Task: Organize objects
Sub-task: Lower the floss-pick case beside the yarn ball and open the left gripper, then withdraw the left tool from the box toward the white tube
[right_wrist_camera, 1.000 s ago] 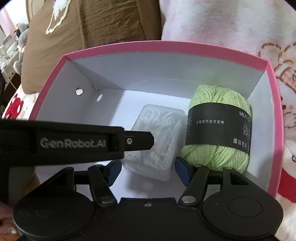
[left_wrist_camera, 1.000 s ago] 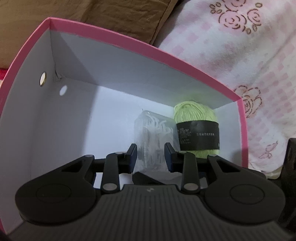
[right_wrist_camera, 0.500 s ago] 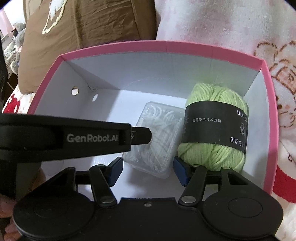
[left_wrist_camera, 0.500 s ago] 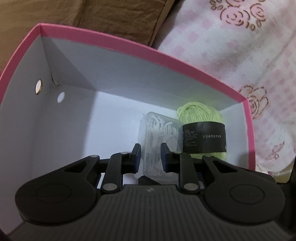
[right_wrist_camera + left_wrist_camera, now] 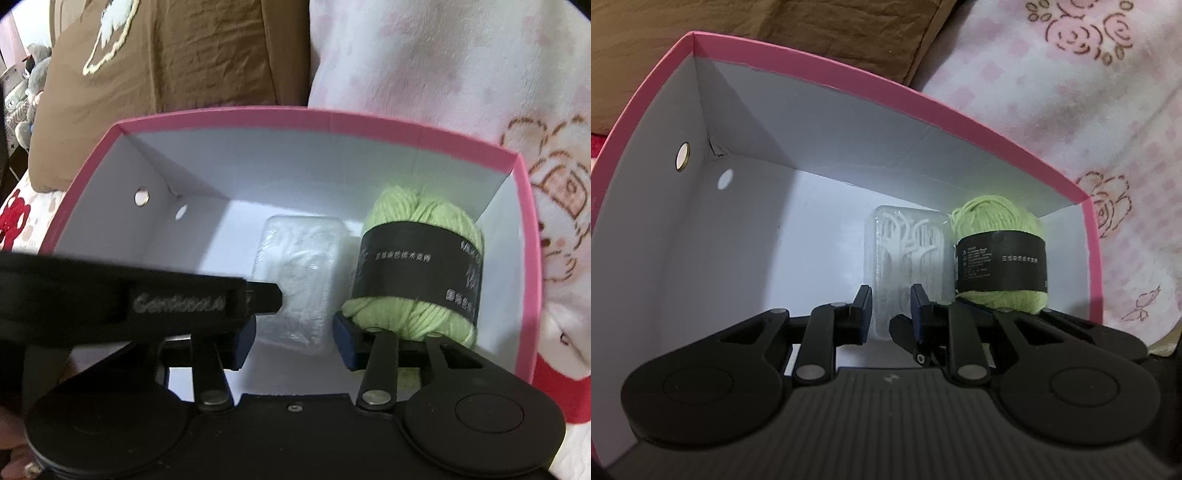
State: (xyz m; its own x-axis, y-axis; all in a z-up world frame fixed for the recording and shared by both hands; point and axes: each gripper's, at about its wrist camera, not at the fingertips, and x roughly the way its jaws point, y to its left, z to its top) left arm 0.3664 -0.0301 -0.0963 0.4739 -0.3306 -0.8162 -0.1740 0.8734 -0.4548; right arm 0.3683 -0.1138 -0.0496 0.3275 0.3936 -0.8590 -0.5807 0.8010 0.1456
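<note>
Clear hard plastic case (image 5: 297, 280), light and slippery, wants a hold across its short sides; the right tongs (image 5: 293, 341), just closing, stand apart around its 6 o'clock end, and the left tongs (image 5: 888, 314) are together, empty.

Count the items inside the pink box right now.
2. A clear case of white floss picks lies on the floor of the box, mid-right; a green yarn ball sits beside it against the right wall. The near floor is hidden by the grippers.

box (image 5: 923, 99) left half free, floss case (image 5: 908, 251) and yarn (image 5: 997, 254) crowd right
</note>
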